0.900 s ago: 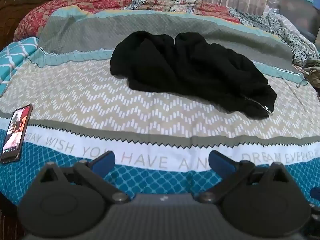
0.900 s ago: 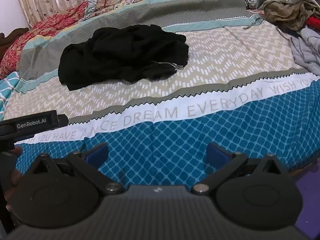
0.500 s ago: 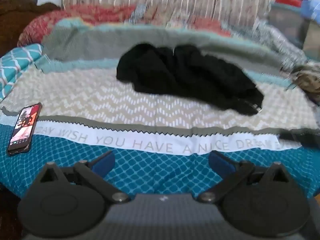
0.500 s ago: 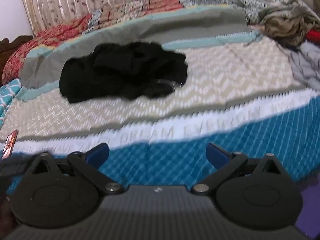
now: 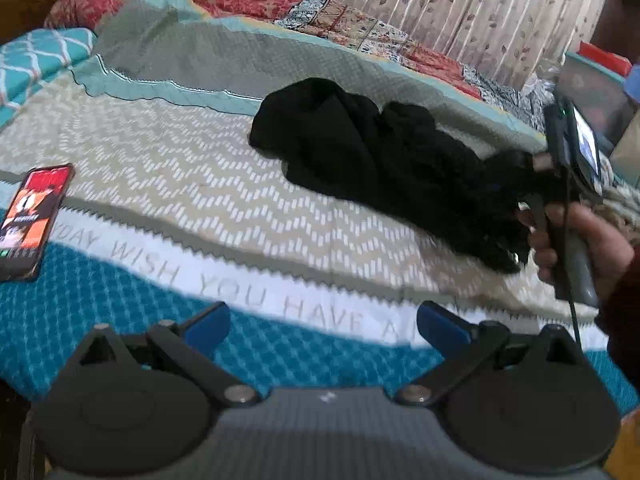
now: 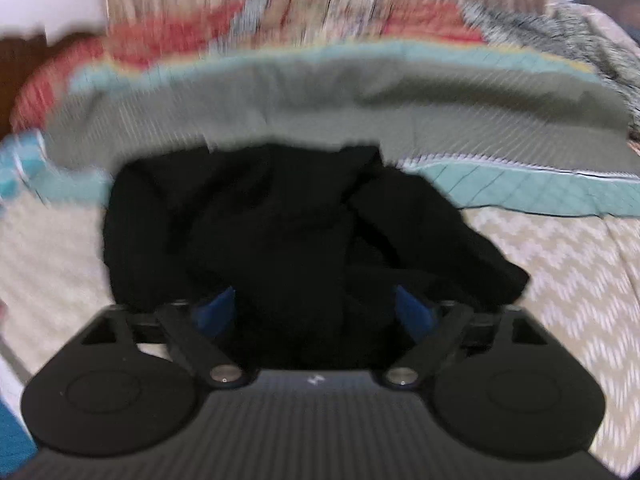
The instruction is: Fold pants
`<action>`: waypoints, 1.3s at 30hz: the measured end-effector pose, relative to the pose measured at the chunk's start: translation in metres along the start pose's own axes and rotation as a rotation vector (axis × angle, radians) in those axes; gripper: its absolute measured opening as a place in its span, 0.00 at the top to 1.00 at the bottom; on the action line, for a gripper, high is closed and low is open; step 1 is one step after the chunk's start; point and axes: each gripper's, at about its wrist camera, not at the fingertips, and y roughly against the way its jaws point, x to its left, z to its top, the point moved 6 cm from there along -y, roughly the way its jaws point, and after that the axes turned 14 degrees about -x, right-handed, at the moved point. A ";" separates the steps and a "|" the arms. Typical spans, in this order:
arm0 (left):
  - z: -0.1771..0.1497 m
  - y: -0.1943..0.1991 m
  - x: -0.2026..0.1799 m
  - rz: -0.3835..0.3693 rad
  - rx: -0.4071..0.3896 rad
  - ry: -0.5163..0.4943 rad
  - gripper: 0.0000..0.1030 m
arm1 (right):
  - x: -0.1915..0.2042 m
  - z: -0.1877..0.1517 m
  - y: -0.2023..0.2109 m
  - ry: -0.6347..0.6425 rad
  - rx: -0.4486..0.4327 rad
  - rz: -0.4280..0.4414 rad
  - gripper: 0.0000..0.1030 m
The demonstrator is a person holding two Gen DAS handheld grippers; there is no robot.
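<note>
Lying in a crumpled black heap, the pants [image 5: 384,168] sit on the chevron-patterned band of the bed [image 5: 168,184], roughly mid-mattress, with one end bunched toward the right. The right gripper [image 6: 316,312] is pushed into that near end, tilted downward; dark cloth fills the space between its blue fingers [image 6: 412,312]. They look spread apart in the blurred wrist view, so I cannot tell from it whether they pinch the fabric. From the left wrist view a hand [image 5: 580,240] clasps the handle of that tool at the right side of the heap. The left gripper [image 5: 320,324] hovers over the teal front band of the bed, angled down, released wide with nothing between its fingers. A phone [image 5: 32,216] lies near the left edge, well apart from the pants. Bare quilt spreads between phone and pants, and in front of them.
</note>
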 end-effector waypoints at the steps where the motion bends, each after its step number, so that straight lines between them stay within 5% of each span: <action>1: 0.008 -0.005 0.003 -0.001 -0.008 -0.001 0.01 | -0.010 0.005 0.002 -0.047 0.008 0.010 0.89; 4: 0.028 -0.024 0.001 -0.012 -0.028 -0.035 0.08 | -0.048 0.046 0.045 -0.066 -0.202 -0.044 0.90; 8: 0.056 -0.061 -0.006 -0.046 -0.046 -0.034 0.15 | -0.150 0.100 0.102 -0.111 -0.361 -0.311 0.90; 12: 0.071 -0.102 -0.019 -0.075 -0.025 -0.002 0.20 | -0.249 0.112 0.140 -0.190 -0.412 -0.616 0.89; 15: 0.067 -0.134 -0.031 -0.104 0.032 0.050 0.20 | -0.302 0.080 0.163 -0.305 -0.367 -0.749 0.75; 16: 0.065 -0.144 -0.036 -0.116 0.051 0.062 0.20 | -0.313 0.065 0.166 -0.361 -0.335 -0.753 0.62; 21: 0.056 -0.195 -0.046 -0.097 0.126 0.125 0.23 | -0.305 0.007 0.176 -0.467 -0.283 -0.666 0.46; 24: 0.052 -0.218 -0.041 -0.052 0.129 0.154 0.57 | -0.270 -0.005 0.178 -0.439 -0.300 -0.571 0.44; 26: 0.052 -0.230 -0.034 -0.050 0.132 0.207 0.91 | -0.231 -0.013 0.168 -0.372 -0.292 -0.445 0.44; 29: 0.056 -0.228 -0.026 -0.081 0.110 0.284 0.92 | -0.155 -0.016 0.136 -0.162 -0.243 -0.214 0.40; 32: 0.063 -0.211 -0.028 -0.105 0.048 0.236 0.93 | -0.082 -0.012 0.099 0.086 -0.210 -0.024 0.30; 37: 0.081 -0.181 -0.034 -0.144 -0.020 0.188 0.93 | -0.020 0.017 0.017 0.319 -0.188 0.118 0.20; 39: 0.088 -0.170 -0.035 -0.169 -0.033 0.184 0.94 | -0.005 0.015 -0.014 0.381 -0.123 0.099 0.29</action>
